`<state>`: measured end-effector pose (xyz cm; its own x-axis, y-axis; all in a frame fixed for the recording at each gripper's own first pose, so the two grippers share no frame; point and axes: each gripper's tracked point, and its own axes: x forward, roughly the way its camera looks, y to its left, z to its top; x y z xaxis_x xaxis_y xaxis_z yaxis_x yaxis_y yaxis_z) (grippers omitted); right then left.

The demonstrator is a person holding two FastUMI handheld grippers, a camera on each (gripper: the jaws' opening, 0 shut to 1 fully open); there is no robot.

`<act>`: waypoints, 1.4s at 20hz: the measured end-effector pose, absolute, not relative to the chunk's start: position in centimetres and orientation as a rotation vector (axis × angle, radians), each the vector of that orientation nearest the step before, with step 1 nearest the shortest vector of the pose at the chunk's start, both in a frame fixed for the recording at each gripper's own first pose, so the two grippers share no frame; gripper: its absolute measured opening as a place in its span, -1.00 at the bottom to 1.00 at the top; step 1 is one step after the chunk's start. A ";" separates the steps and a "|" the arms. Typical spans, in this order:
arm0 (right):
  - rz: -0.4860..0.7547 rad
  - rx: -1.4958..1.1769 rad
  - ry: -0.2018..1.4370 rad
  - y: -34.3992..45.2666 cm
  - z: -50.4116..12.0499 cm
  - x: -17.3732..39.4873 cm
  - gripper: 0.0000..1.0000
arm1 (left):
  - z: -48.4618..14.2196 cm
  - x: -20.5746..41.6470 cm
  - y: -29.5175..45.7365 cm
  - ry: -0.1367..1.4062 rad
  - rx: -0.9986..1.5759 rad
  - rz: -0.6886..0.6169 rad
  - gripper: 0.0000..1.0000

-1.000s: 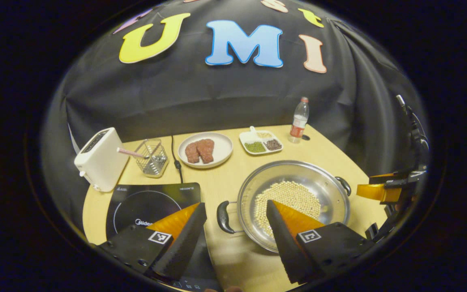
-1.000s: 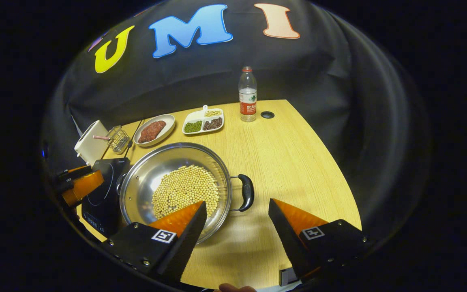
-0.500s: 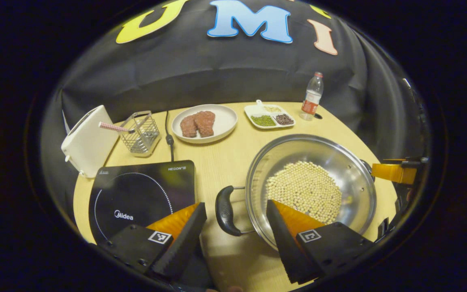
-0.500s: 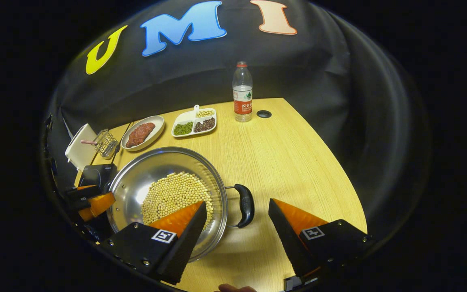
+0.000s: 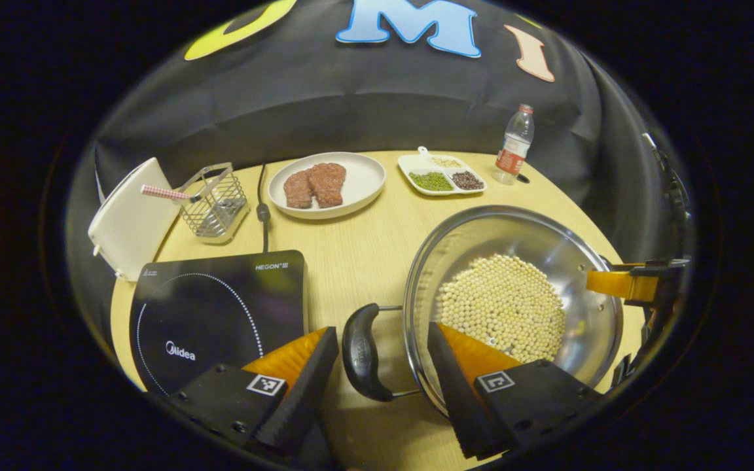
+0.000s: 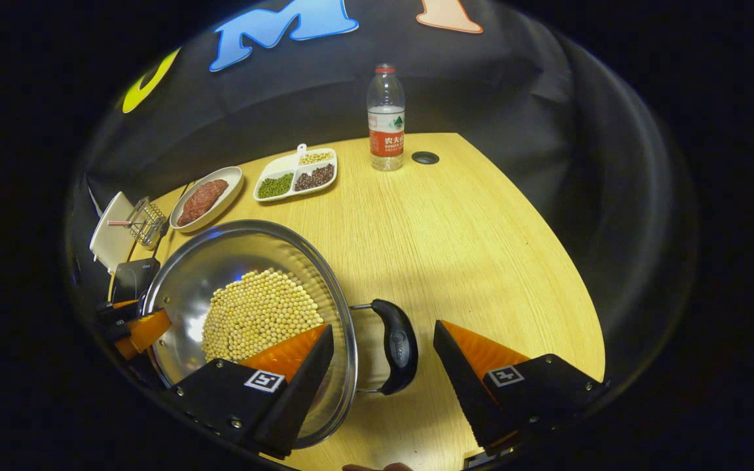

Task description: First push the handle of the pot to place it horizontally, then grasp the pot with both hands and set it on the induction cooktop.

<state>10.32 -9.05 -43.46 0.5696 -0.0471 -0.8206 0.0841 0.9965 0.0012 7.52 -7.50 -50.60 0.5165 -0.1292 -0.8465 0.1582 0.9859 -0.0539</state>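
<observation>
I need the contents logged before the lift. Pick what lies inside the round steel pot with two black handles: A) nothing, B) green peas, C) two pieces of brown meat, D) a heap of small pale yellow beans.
D: a heap of small pale yellow beans covers the bottom of the round steel pot; the brown meat lies on a separate white plate.

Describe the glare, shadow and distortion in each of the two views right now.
Left gripper view: the pot wall throws bright reflections beside the beans, and the fisheye bows the table edge. Right gripper view: a bluish glint sits on the pot's inner wall above the beans, a soft shadow lies under its handle, and the bottle looks sharp.
</observation>
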 end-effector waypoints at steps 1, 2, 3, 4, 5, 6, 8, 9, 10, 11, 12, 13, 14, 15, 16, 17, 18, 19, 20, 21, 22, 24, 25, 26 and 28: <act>-0.076 0.042 0.976 -9.0 -44.0 10.3 0.93 | -50.6 7.6 -7.5 1.017 0.034 -0.172 0.79; -0.074 0.040 0.988 -9.0 -44.2 10.2 0.90 | -50.7 7.6 -7.6 1.017 0.032 -0.176 0.65; -0.064 0.039 0.995 -8.8 -44.5 10.2 0.86 | -50.8 7.7 -7.5 1.012 0.036 -0.175 0.49; -0.056 0.033 0.999 -8.7 -44.8 10.2 0.85 | -51.0 7.8 -7.5 1.008 0.037 -0.171 0.39; -0.056 0.019 1.005 -8.9 -45.3 10.2 0.81 | -50.8 7.8 -7.5 1.004 0.036 -0.168 0.38; -0.052 0.015 1.012 -8.9 -45.5 10.1 0.70 | -50.7 7.7 -7.5 1.003 0.034 -0.163 0.45; -0.043 0.049 1.021 -8.4 -45.8 10.1 0.59 | -50.8 7.9 -7.4 0.998 0.038 -0.165 0.43; -0.039 0.063 1.022 -8.4 -45.9 10.0 0.47 | -50.9 7.9 -7.4 0.998 0.035 -0.166 0.34; -0.038 0.077 1.020 -8.4 -45.9 9.9 0.36 | -50.8 7.9 -7.4 1.002 0.027 -0.164 0.40; -0.026 0.093 1.021 -8.4 -46.2 10.0 0.42 | -50.8 8.0 -7.4 1.003 0.022 -0.161 0.42; -0.026 0.115 1.020 -8.3 -46.1 10.0 0.32 | -50.5 8.0 -7.4 1.000 0.021 -0.159 0.34; -0.024 0.108 1.034 -8.1 -45.8 9.7 0.11 | -50.6 8.0 -7.5 1.002 0.022 -0.162 0.28; -0.026 0.096 1.030 -8.4 -45.9 9.8 0.22 | -50.7 8.1 -7.5 1.001 0.027 -0.164 0.19; -0.030 0.089 1.030 -8.3 -45.8 9.9 0.21 | -50.6 8.1 -7.4 0.999 0.040 -0.167 0.28; -0.034 0.096 1.034 -8.3 -45.8 9.8 0.22 | -50.6 8.0 -7.4 1.000 0.047 -0.169 0.24; -0.034 0.103 1.042 -8.2 -45.9 9.7 0.20 | -50.5 7.9 -7.5 1.002 0.046 -0.171 0.20; -0.032 0.104 1.047 -8.1 -45.9 9.6 0.22 | -50.5 7.8 -7.5 1.003 0.045 -0.172 0.21; -0.028 0.097 1.048 -8.0 -45.9 9.6 0.21 | -50.2 7.8 -7.6 1.001 0.044 -0.174 0.20; -0.023 0.089 1.047 -8.0 -45.7 9.5 0.21 | -50.0 7.7 -7.5 1.000 0.043 -0.173 0.20; -0.021 0.085 1.043 -8.1 -45.4 9.4 0.21 | -49.7 7.6 -7.5 0.998 0.042 -0.174 0.20; -0.023 0.084 1.038 -8.1 -45.1 9.4 0.21 | -49.0 7.2 -7.4 0.994 0.041 -0.176 0.20; -0.025 0.084 1.039 -8.4 -44.3 9.0 0.21 | -48.0 7.2 -7.4 0.986 0.040 -0.183 0.21; -0.028 0.088 1.034 -8.2 -43.6 8.7 0.20 | -47.5 7.3 -7.3 0.982 0.039 -0.186 0.14; -0.029 0.087 1.029 -7.9 -42.5 7.7 0.21 | -47.0 7.2 -7.2 0.974 0.036 -0.189 0.14; -0.032 0.079 1.016 -7.5 -41.4 7.5 0.20 | -45.9 7.2 -6.8 0.962 0.036 -0.193 0.20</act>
